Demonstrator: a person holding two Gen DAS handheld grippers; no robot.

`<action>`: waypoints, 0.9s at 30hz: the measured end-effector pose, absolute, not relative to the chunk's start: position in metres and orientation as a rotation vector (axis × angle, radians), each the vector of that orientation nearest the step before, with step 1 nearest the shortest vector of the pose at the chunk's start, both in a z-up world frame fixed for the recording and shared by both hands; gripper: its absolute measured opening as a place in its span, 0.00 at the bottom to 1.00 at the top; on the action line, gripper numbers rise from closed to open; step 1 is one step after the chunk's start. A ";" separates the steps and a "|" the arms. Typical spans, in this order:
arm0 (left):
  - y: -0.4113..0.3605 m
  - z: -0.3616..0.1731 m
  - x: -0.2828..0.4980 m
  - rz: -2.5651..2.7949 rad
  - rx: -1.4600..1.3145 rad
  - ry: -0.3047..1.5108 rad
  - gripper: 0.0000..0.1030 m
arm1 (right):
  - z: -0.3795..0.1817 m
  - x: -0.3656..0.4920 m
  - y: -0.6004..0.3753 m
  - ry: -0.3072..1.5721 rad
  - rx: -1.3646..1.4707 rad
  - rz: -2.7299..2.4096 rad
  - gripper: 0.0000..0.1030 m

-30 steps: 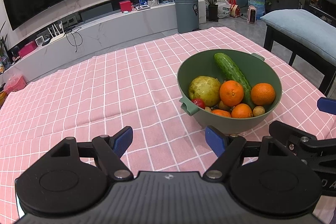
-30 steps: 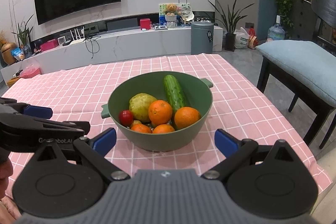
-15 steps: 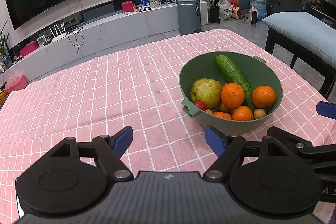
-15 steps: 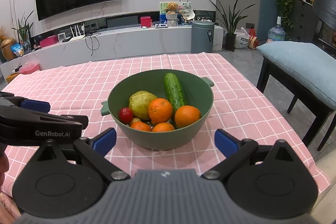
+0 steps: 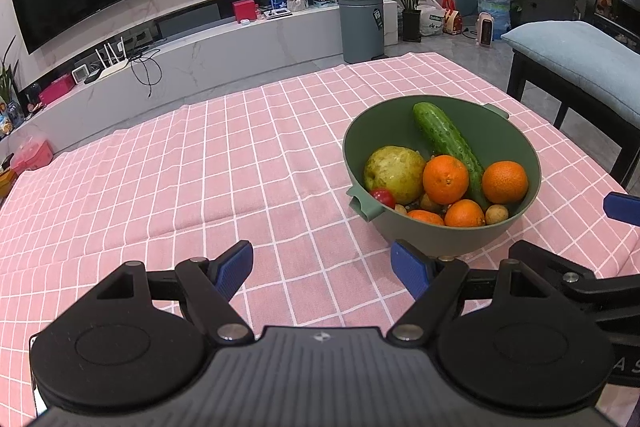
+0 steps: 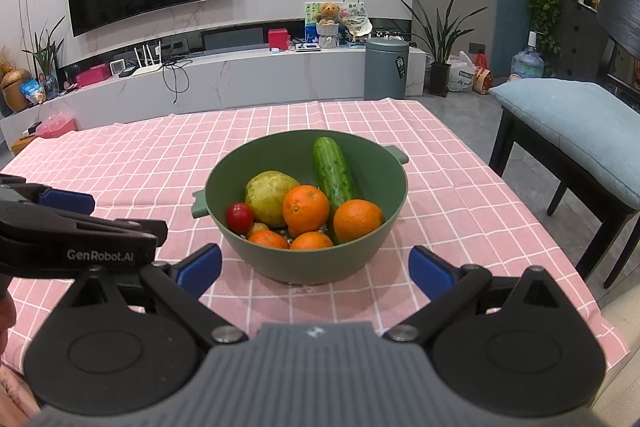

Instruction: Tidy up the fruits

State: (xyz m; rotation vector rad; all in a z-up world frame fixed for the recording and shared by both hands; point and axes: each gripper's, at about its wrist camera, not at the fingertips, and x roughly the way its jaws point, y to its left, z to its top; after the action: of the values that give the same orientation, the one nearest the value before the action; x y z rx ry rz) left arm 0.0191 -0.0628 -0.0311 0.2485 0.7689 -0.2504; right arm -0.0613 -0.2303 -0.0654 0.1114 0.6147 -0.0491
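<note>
A green bowl sits on the tabletop, which is covered by a pink checked cloth. In the bowl lie a cucumber leaning on the far wall, a yellow-green pear, four oranges and a small red fruit at the left. The right gripper hangs just in front of the bowl, fingers spread wide and empty. The left gripper hovers over bare cloth to the left of the bowl, its fingers also wide apart, holding nothing.
</note>
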 end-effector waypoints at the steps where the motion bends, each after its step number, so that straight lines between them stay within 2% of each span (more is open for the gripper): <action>1: -0.062 -0.031 0.019 -0.249 0.247 0.770 0.89 | -0.065 -0.061 -0.230 0.615 0.111 -0.049 0.93; 27: -0.057 -0.032 0.018 -0.244 0.213 0.789 0.89 | -0.067 -0.060 -0.229 0.625 0.098 -0.041 0.93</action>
State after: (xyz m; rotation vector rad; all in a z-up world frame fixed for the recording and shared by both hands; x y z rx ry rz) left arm 0.0179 -0.0570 -0.0323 0.2134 0.7890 -0.2441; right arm -0.0595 -0.2291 -0.0675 0.0984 0.6248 -0.0415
